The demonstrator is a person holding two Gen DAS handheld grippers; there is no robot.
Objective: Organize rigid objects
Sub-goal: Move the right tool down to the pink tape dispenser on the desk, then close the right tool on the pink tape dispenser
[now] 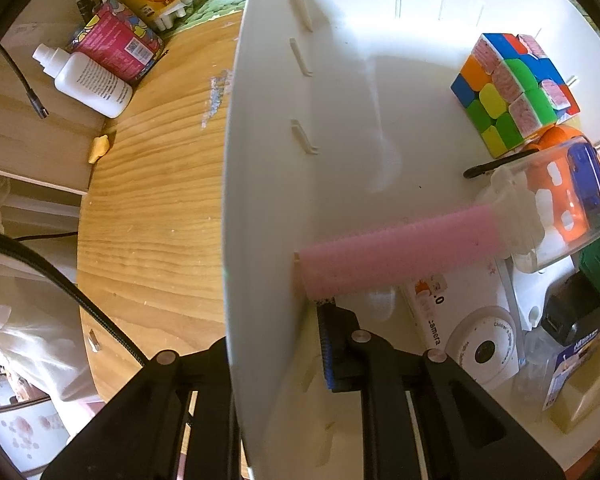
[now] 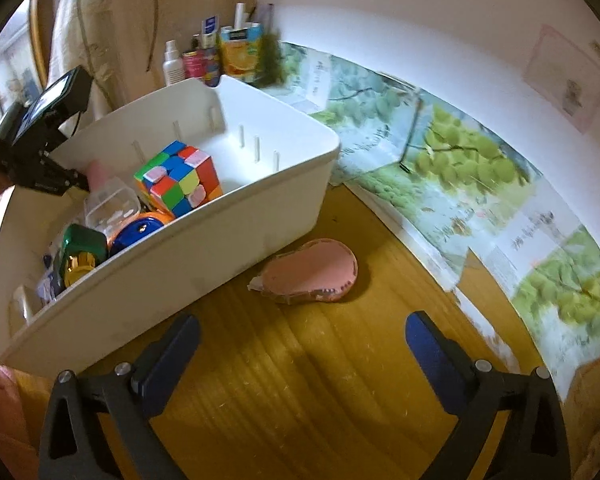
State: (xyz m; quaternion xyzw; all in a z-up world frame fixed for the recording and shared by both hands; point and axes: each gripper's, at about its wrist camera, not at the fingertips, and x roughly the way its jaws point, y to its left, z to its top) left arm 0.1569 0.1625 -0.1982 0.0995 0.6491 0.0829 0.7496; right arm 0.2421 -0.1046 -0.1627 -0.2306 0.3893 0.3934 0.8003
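Jaws of the left gripper (image 1: pixel 278 320) clamp the white bin (image 2: pixel 236 236) wall, steadying it; the right gripper (image 2: pixel 302 344) gapes empty. Next, I judge, it must close on the pink tape dispenser (image 2: pixel 310 272) lying on the worktop (image 2: pixel 284 392) beside the bin

Strong daylight glares off the white plastic bin's wall (image 1: pixel 340 92) — fisheye bending, dark vignetted corners, slight blur.

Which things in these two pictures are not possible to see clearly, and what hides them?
- Left wrist view: the left hand-held gripper straddles the white plastic bin's wall, which hides its outer finger; the grip seems shut on it.
- Left wrist view: the white camera box has print covered by the pink foam roller.
- Right wrist view: labels on the far bottles are too small.
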